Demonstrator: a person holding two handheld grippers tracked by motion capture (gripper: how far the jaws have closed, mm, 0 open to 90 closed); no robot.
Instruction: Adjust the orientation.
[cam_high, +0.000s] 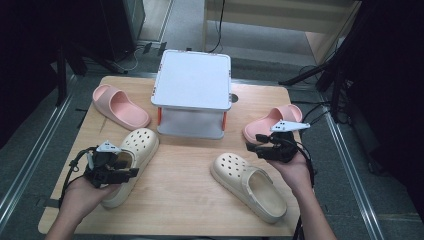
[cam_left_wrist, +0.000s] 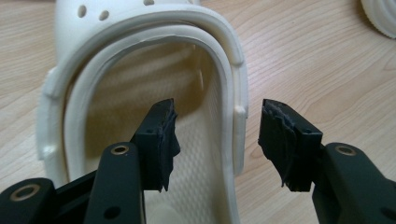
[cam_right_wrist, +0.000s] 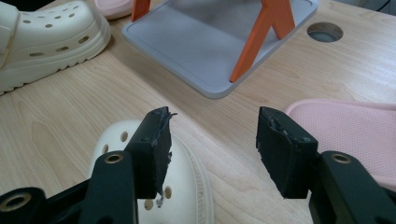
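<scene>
Light wooden tabletop (cam_high: 185, 185) with rounded corners fills the middle of the high view; a round cable hole (cam_high: 234, 97) sits in it right of centre. Grey floor around it, metal rails down both sides, dark stands and loose cables at the upper left and right, a pale wooden cabinet at the top.

Left gripper (cam_high: 131, 172), lower left of the high view, jaws wide apart, holding nothing. In the left gripper view one jaw sits over the opening of the cream perforated foam clog (cam_left_wrist: 140, 70), the other outside its side wall; contact with the rim cannot be told. That clog (cam_high: 135, 155) lies at lower left, toe pointing up toward the grey two-tier plastic rack with orange legs (cam_high: 192, 80), which stands at top centre.

Right gripper (cam_high: 252, 142), centre right, jaws also wide open and empty, hovering above the toe of the second cream perforated clog (cam_right_wrist: 154, 186). That clog (cam_high: 250, 187) lies at lower right.

Pink foam slide sandal (cam_high: 120, 106) at upper left, well apart from the rack. Second pink slide (cam_high: 267, 122) at right, just beside the right gripper.
</scene>
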